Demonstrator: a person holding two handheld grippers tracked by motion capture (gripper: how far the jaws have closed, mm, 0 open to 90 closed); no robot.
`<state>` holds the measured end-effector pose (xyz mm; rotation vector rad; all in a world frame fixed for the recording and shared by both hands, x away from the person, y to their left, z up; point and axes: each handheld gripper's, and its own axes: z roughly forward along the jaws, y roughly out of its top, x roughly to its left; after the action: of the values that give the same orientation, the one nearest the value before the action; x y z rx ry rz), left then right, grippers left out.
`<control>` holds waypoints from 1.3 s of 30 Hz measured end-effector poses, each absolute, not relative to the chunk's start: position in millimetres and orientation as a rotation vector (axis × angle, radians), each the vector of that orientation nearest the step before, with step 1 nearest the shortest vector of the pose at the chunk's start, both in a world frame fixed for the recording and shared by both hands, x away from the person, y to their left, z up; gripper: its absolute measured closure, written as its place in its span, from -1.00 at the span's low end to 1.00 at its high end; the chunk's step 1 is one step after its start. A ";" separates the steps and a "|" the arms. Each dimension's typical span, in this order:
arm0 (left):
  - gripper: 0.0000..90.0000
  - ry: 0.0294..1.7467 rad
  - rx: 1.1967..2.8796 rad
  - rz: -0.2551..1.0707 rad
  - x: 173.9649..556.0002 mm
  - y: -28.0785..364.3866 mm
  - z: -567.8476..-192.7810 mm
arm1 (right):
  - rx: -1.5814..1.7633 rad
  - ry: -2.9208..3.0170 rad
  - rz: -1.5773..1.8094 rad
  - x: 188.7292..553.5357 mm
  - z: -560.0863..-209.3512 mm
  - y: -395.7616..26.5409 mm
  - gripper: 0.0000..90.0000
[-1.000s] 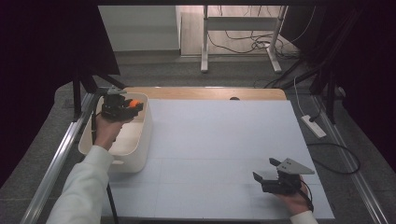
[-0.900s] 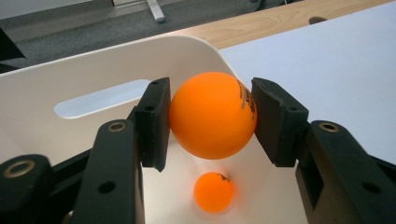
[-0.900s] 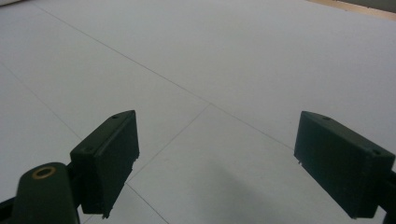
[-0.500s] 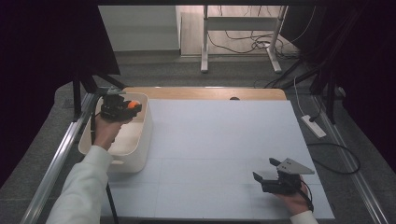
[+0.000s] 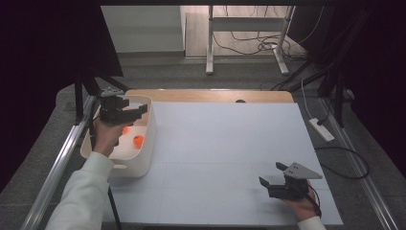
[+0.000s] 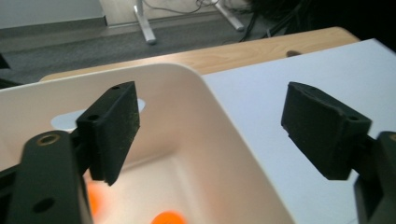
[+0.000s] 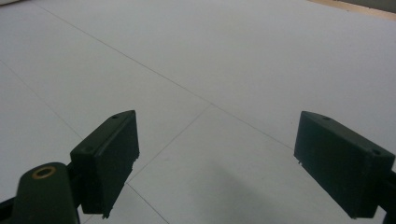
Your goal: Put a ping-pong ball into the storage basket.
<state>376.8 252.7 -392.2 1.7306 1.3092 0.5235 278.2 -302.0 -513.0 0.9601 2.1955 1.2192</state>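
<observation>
My left gripper (image 5: 139, 111) hangs over the white bin (image 5: 152, 129) at the table's left, open, with nothing between its jaws. Two orange balls (image 5: 138, 140) lie on the bin's floor below it, one partly behind the hand. In the left gripper view the open left gripper (image 6: 219, 126) looks down past the bin's rim (image 6: 210, 93), and the balls (image 6: 168, 218) appear blurred at the bottom. Near the front right of the white table sheet (image 5: 225, 143), my right gripper (image 5: 271, 174) rests open and holds nothing. The right gripper (image 7: 224, 158) faces bare white sheet (image 7: 210, 56).
A strip of wooden table edge (image 5: 210, 95) runs along the far side. A metal rail (image 5: 57, 163) borders the table's left. Cables and a power strip (image 5: 321, 129) lie on the floor to the right.
My left gripper held an orange ball over the bin; its jaws have now opened and the ball lies in the bin. The right gripper has stayed where it was.
</observation>
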 end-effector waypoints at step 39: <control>-0.58 0.842 1.828 0.377 285.5 188.8 -390.2 | 0.940 2.202 1.220 271.9 -511.6 -300.8 -0.69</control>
<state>285.5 188.8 -390.2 1.8278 0.8418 0.3767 271.9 -300.8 -511.6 0.9399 2.2021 1.2205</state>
